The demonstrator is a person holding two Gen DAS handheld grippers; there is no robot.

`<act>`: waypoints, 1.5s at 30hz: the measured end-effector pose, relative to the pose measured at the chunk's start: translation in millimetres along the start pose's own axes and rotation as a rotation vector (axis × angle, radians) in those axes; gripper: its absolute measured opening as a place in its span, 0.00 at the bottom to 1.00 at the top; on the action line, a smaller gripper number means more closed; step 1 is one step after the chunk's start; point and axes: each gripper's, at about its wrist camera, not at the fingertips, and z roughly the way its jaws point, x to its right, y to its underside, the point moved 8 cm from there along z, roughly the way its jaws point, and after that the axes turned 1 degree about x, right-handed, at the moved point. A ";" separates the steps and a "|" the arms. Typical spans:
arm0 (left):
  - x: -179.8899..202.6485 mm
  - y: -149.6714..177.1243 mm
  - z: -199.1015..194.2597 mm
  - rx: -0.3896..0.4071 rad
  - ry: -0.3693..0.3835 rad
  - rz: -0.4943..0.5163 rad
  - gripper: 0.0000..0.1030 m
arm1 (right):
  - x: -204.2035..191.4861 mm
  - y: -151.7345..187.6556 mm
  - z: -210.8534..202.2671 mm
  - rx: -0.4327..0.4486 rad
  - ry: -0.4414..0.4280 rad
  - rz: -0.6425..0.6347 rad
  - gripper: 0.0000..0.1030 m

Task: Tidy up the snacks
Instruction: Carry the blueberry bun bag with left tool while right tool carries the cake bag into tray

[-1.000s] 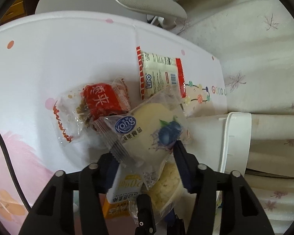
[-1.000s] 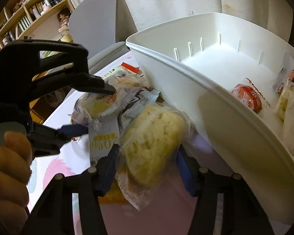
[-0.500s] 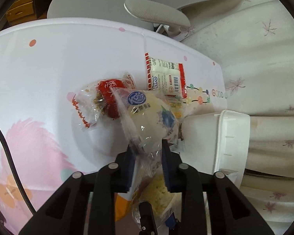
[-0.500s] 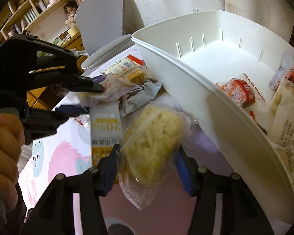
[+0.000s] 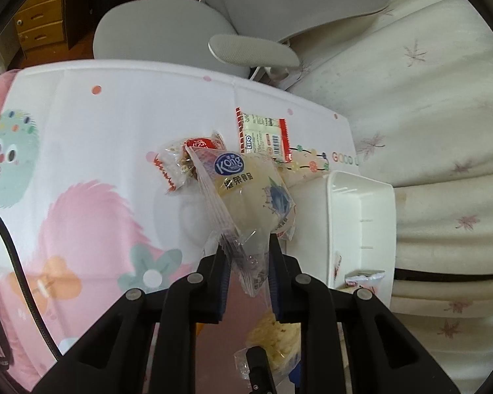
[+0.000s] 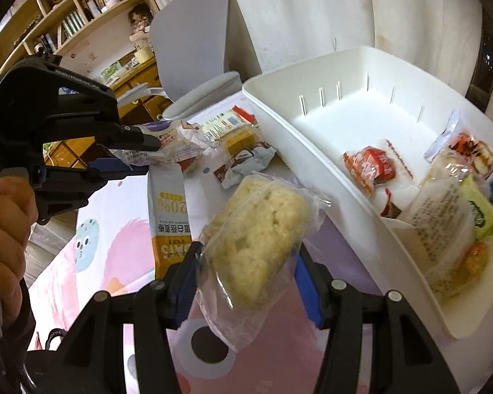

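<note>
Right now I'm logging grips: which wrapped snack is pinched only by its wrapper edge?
The blueberry bun packet in the left gripper; the right gripper holds the crumbly yellow cake around its body.

One white bin (image 6: 315, 151), one grey chair (image 6: 194, 42).

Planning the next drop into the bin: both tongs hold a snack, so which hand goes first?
Right, probably. The right tongs grip the crumbly cake right beside the white bin. The left tongs pinch only the blueberry bun wrapper's edge, farther from the bin.
</note>
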 end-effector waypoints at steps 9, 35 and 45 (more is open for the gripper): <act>16.9 27.9 -53.4 0.048 0.025 0.030 0.17 | -4.9 -2.2 -51.8 0.073 -0.021 -0.039 0.53; 96.7 98.7 -106.6 0.074 -0.005 0.099 0.17 | 78.8 -15.0 -133.1 0.078 -0.026 -0.115 0.53; 160.2 114.5 -94.5 0.131 -0.004 0.007 0.17 | 132.9 -63.5 -116.2 0.010 -0.124 -0.260 0.53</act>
